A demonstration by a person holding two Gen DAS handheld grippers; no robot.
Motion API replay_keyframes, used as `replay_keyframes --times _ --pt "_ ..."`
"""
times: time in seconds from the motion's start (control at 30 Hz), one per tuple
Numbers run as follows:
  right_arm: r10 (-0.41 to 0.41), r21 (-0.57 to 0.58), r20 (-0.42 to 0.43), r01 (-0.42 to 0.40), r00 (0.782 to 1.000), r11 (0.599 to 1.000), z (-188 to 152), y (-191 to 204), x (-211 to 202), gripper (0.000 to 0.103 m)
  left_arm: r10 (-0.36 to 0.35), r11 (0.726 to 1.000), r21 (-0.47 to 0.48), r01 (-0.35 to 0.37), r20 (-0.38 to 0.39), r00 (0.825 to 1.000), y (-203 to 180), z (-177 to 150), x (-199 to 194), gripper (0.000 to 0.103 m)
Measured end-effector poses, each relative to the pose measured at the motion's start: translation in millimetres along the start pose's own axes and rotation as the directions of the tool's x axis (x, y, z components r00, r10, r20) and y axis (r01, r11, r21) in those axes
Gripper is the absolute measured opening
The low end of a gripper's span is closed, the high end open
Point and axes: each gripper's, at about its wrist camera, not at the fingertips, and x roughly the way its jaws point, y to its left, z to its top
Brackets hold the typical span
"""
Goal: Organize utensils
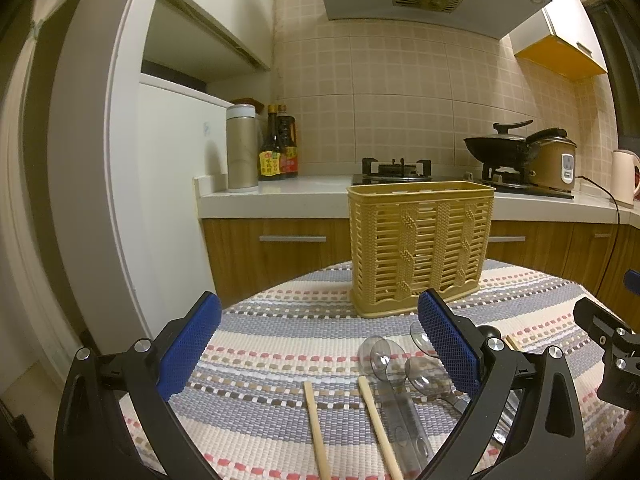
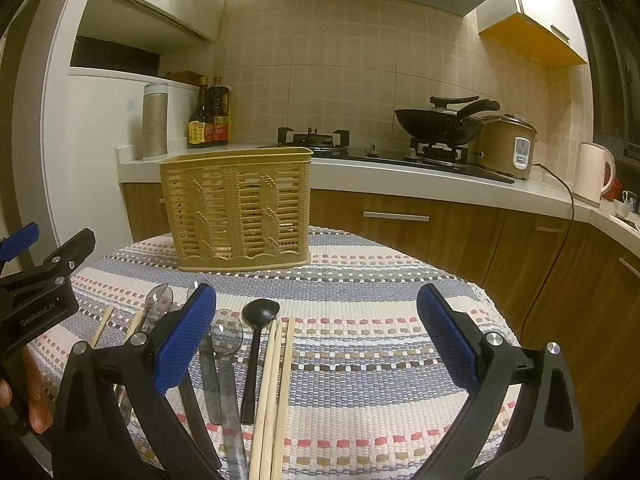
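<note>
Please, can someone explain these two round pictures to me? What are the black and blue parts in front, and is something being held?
No robot here: a person holds a hand tool in each hand. Each ends in a claw with a camera looking forward, one picture per hand. The left claw and the right claw are both open and hold nothing. On the striped cloth stands a yellow basket. Before it lie chopsticks, a black spoon and clear spoons, all still loose.

table, striped cloth | basket | spoons | chopsticks
</note>
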Motion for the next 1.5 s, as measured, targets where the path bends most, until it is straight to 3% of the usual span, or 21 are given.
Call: replay_keyframes --times 0.73,0.93,1.07,1.13,1.23,1.37,1.43,1.5 --pt "-0.018 0.02 -0.038 0.019 0.999 1.0 -1 -2 7 0.095 -0.006 1.0 -0.013 0.006 -0.011 1.0 2 0 2 0.096" --pt "0.028 0.072 -0.127 -0.019 0.991 0.997 -2 -14 18 0.095 -0.034 0.998 -0.054 0.029 -0.086 0.996 16 0 11 0.096" --pt "0.085 0.108 -0.174 -0.067 0.981 0.992 -2 -22 24 0.095 -0.045 0.999 0.001 0.046 -0.173 0.984 24 1 16 0.095" --pt "0.076 0.093 -0.216 -0.057 0.973 0.994 -1 -21 31 0.095 -0.084 0.996 0.008 0.088 -0.223 0.971 30 1 20 0.095" --pt "0.034 0.014 -0.293 -0.031 0.956 0.999 0 -13 42 0.095 -0.141 0.988 0.011 0.152 -0.318 0.938 35 1 29 0.092" --pt "0.062 -0.045 -0.38 -0.085 0.923 0.995 5 -7 52 0.095 -0.268 0.96 -0.052 0.275 -0.451 0.851 41 -1 50 0.074" --pt "0.078 -0.055 -0.419 -0.111 0.905 0.992 10 -6 59 0.093 -0.312 0.946 -0.089 0.311 -0.5 0.808 41 -3 62 0.072" --pt "0.107 -0.05 -0.464 -0.147 0.879 0.988 15 -7 68 0.086 -0.345 0.934 -0.122 0.335 -0.546 0.763 37 -4 76 0.065"
